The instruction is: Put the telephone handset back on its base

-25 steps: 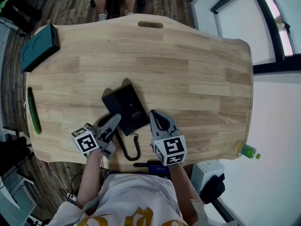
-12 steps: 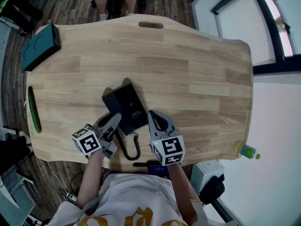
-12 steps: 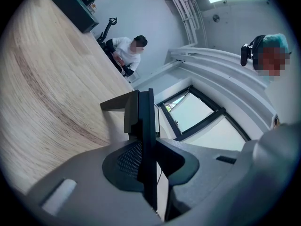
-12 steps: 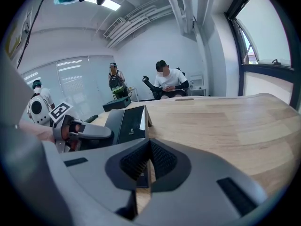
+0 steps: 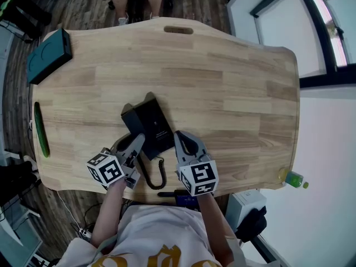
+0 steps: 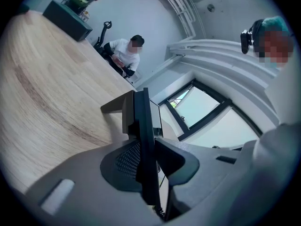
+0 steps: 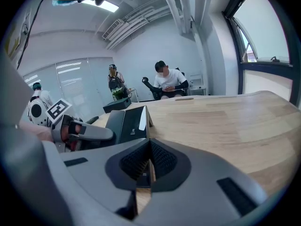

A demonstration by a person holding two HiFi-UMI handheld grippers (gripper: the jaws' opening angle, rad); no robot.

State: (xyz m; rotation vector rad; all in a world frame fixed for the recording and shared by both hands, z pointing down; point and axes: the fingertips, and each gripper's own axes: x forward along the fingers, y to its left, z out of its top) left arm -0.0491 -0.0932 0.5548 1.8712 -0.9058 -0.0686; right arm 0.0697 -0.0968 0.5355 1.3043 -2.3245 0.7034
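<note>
One black telephone handset [image 6: 143, 131] stands edge-on between the jaws of the left gripper [image 5: 135, 143], with both pads pressed against its flat sides, at lower centre-left of the head view. It lies along the left side of the base [image 5: 156, 124]; whether it is seated there cannot be told. The coiled cord [image 5: 159, 174] loops toward the near edge of the table [image 5: 222, 82], between the two grippers. The right gripper [image 5: 185, 139], just right of the base's near corner, has its jaws together on nothing. A teal box [image 5: 47, 54] lies closed at the table's upper-left corner.
</note>
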